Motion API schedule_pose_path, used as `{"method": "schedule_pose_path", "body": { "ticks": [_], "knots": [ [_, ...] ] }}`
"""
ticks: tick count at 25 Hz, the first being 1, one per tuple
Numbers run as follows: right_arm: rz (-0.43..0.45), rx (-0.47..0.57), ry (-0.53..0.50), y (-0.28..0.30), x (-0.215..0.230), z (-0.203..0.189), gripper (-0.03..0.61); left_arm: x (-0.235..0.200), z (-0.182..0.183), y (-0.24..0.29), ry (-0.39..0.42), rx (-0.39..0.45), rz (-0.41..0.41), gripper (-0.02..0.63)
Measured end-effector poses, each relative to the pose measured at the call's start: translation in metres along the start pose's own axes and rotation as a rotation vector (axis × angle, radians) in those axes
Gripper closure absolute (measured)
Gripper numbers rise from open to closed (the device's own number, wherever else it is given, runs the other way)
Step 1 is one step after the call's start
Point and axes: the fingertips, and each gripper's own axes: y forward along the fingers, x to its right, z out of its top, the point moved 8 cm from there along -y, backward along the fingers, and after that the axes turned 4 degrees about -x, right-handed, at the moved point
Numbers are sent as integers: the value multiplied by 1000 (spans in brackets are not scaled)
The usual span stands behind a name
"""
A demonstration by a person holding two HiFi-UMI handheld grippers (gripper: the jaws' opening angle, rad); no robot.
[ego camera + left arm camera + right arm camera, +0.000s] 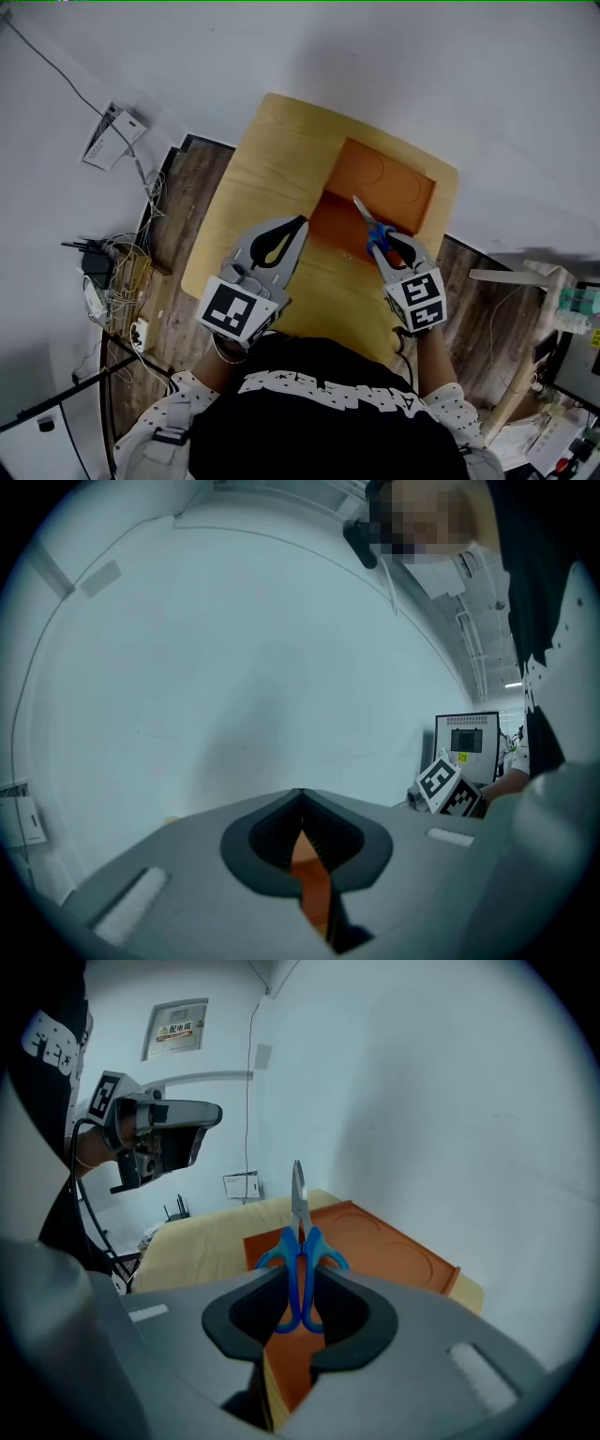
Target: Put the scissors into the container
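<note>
Blue-handled scissors (371, 228) (301, 1255) are clamped by their handles in my right gripper (386, 246) (298, 1288), blades pointing forward and up. They hang above the near edge of the shallow orange container (386, 187) (375, 1246), which lies on a light wooden table (272, 178). My left gripper (295, 230) (302, 841) is held to the left of the container above the table, jaws together and holding nothing. In the left gripper view only a sliver of orange shows between its jaws.
A wooden floor (187, 197) surrounds the table. Cables and a power strip (122, 272) lie at the left. A white wall (450, 75) stands behind the table. A monitor (466, 745) shows far off in the left gripper view.
</note>
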Motion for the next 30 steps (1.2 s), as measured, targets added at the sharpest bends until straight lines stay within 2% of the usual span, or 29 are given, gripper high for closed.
{"method": "schedule_pose_path", "body": {
  "ticks": [4,12,17,22,30],
  "knots": [
    [17,-35,-14,7,0,-3,476,-4,2,0,-7,-8,21,612],
    [35,-101,-57,25,-4,-10,476,-6,-1,0,-10,-16,14,612],
    [44,-170,-118,36,-5,-14,476,-7,-5,0,-7,-2,-1,612],
    [62,-214,-123,44,-4,-16,476,-9,-1,1,-4,-25,22,612],
    [97,-276,-116,60,-2,-21,476,-7,-3,1,-15,-22,4,612]
  ]
}}
